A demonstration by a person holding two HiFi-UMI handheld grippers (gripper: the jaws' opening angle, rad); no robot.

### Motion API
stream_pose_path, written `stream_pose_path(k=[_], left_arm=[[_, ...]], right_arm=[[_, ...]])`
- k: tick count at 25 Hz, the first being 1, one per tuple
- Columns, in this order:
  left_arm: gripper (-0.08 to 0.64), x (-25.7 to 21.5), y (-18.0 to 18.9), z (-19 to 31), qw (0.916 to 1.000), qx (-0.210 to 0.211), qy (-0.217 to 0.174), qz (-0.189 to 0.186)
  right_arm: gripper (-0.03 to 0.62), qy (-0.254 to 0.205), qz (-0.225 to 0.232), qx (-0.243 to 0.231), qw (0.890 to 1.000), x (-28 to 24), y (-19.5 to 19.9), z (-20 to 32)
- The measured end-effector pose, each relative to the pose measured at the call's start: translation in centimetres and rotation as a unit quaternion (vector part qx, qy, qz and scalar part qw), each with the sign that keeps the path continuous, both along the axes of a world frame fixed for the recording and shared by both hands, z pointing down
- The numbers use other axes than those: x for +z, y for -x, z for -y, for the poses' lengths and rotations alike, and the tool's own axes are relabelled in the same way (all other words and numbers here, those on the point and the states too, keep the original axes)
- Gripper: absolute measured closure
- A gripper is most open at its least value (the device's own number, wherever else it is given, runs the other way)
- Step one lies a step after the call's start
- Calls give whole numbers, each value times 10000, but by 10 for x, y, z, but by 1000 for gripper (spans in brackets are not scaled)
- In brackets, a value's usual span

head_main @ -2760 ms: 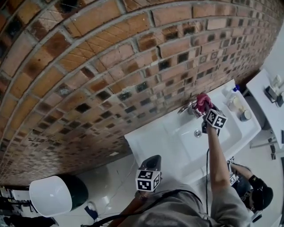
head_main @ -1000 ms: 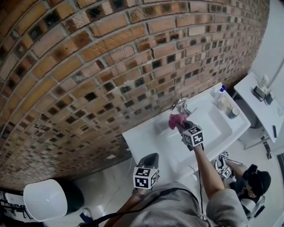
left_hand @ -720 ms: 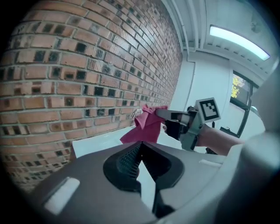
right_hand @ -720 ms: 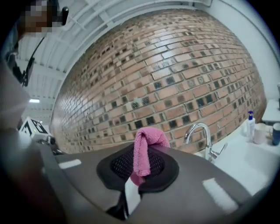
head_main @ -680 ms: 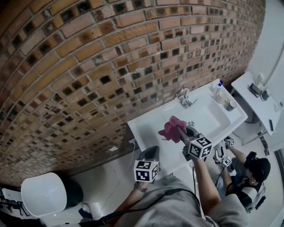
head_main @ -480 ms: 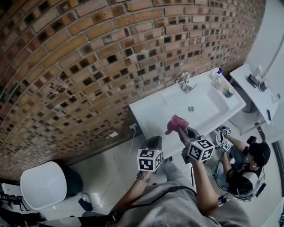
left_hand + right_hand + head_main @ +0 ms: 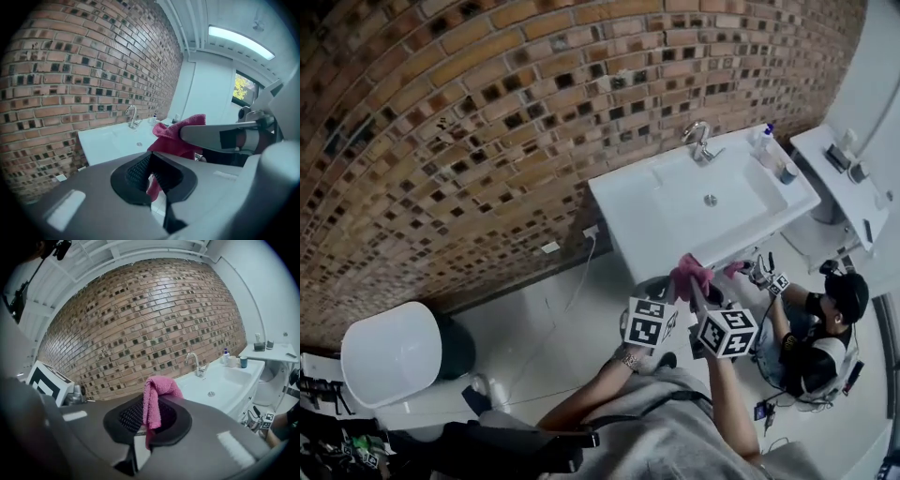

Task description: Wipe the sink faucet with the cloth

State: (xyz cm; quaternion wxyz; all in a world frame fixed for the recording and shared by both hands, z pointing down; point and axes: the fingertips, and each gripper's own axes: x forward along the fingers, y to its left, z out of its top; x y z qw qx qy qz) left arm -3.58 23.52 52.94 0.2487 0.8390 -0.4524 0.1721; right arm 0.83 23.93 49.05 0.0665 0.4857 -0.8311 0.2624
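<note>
Pink cloth (image 7: 158, 389) is hanging pinched in the right gripper (image 7: 149, 412); the left gripper (image 7: 150, 165), just beside it, is sitting closed and empty.

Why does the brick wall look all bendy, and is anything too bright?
Head view: the wide lens bows the brick wall into curves. Left gripper view: the ceiling light glares white; corners go black. Right gripper view: even light, the cloth looks clear.

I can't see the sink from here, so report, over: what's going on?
Right gripper shut on pink cloth. Left gripper shut, empty. Faucet far across the sink, cloth not touching it. Nothing blocking, over.
</note>
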Motion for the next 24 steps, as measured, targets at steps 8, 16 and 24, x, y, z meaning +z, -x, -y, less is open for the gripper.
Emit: stream_pose_path(k=[8, 16, 24], left_arm=[[545, -37, -8, 21, 9984, -354, -442, 63], [545, -29, -14, 1, 9983, -387, -383, 218], [532, -24, -18, -28, 9989, -307, -289, 212]], right_arm=[[578, -192, 157, -322, 9992, -25, -4, 2], [578, -149, 376, -534, 9978, -25, -2, -17], [578, -104, 464, -412, 9980, -25, -9, -43]])
